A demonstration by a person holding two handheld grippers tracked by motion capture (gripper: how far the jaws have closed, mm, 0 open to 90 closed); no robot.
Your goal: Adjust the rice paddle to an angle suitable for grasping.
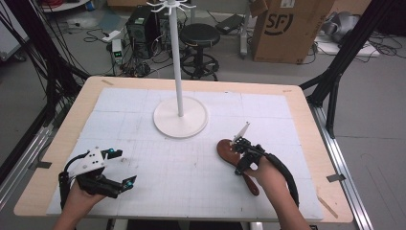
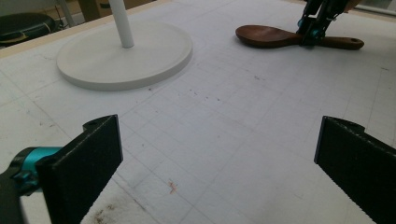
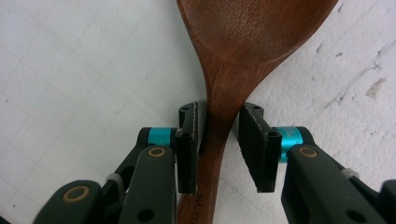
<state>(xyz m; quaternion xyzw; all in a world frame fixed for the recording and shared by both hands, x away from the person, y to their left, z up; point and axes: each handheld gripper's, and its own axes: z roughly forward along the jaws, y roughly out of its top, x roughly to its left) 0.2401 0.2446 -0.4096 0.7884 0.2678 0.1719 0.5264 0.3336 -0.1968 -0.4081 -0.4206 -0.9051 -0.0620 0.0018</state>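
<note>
The wooden spoon (image 1: 234, 163) lies flat on the white gridded mat of the table (image 1: 306, 143), to the right of the round base of the white stand (image 1: 180, 117), bowl toward the stand and handle toward the person. The right hand-held gripper (image 1: 242, 155) comes down over the narrow neck where bowl meets handle, likely because that is the slimmest spot to take hold of. In the right gripper view its jaws straddle the neck (image 3: 219, 126); the left jaw looks to be against the wood, while a thin sliver of mat shows beside the right one, so I judge the spoon bracketed rather than firmly pinched. The left hand-held gripper (image 1: 117, 167) rests at the near left of the table, well apart from the spoon, jaws spread wide with only bare mat between them, seemingly waiting. The person's hand covers part of the handle in the high view, the bowl's tip is cut off in the right gripper view, and the stand's top hooks are partly cropped.
</note>
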